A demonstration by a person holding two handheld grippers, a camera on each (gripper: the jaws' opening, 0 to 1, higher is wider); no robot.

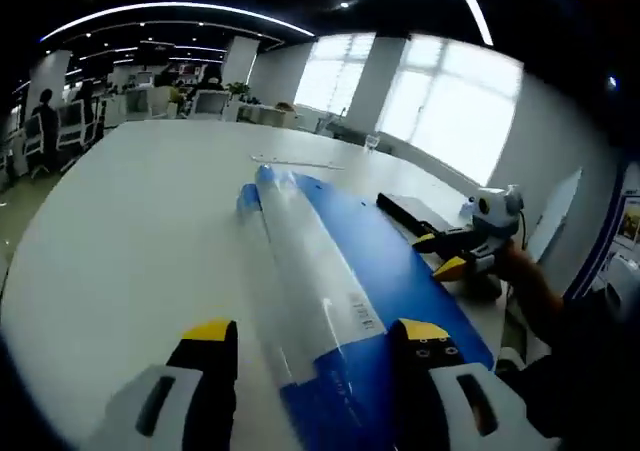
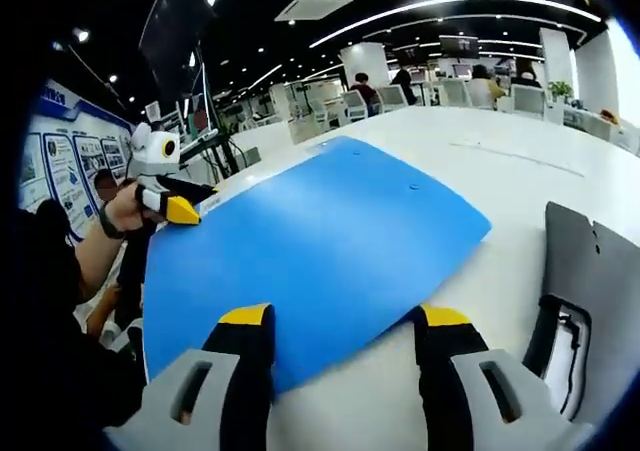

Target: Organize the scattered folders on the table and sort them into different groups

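A blue folder (image 1: 350,261) with a clear spine lies on the white table (image 1: 130,231). Its near end sits between the spread jaws of my left gripper (image 1: 315,336), which is open. In the right gripper view the same blue folder (image 2: 320,241) lies flat, its near edge between the wide-apart jaws of my right gripper (image 2: 343,321), also open. The left gripper (image 2: 180,211), held in a hand, is at the folder's far left edge. The right gripper (image 1: 445,254) is at the folder's right edge. A black folder (image 2: 590,291) lies open to the right.
The black folder (image 1: 410,211) lies beyond the blue one, near the table's edge. A thin clear strip (image 1: 295,161) rests further out on the table. Office desks, chairs and seated people (image 2: 365,86) stand beyond the table. Bright windows (image 1: 450,111) line one wall.
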